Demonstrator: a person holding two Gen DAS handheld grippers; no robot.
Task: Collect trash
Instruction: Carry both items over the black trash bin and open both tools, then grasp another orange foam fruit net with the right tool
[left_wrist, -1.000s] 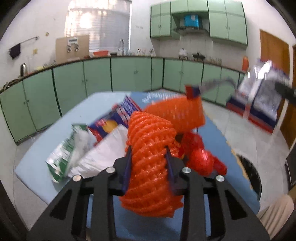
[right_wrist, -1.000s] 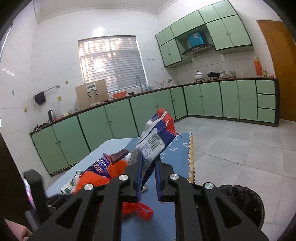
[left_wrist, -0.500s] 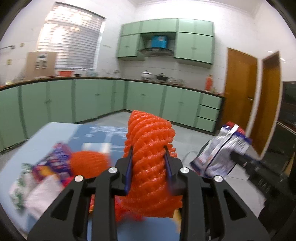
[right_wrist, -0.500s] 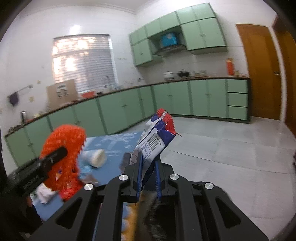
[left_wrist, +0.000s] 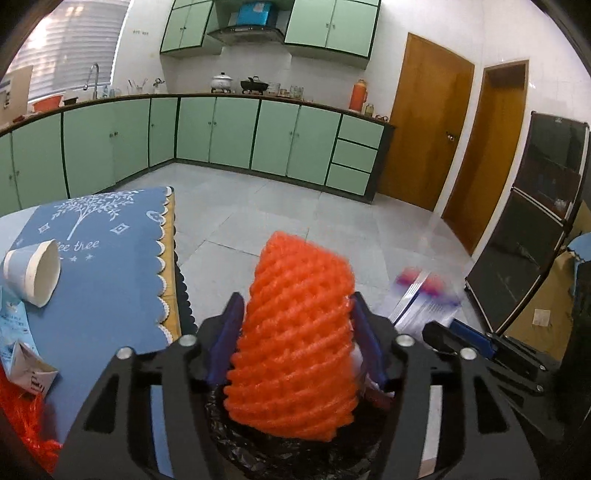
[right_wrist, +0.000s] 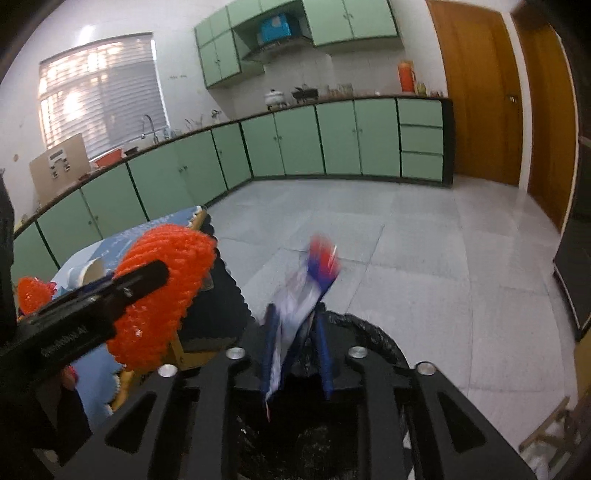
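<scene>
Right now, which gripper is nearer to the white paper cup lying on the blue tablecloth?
Left. The left gripper, opening around the orange foam net, sits beside the table edge near the cup. The right gripper is farther out, over the black bin bag.

A kitchen with pale green base cabinets (left_wrist: 236, 133) under a dark worktop, matching wall cupboards (left_wrist: 332, 26), white walls, a grey tiled floor (right_wrist: 406, 258), two wooden doors (left_wrist: 424, 125) and a bright blinded window (right_wrist: 99, 92).

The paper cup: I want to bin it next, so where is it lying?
In the left wrist view the paper cup lies on its side at the far left, on the blue tablecloth beside its printed tree.
</scene>
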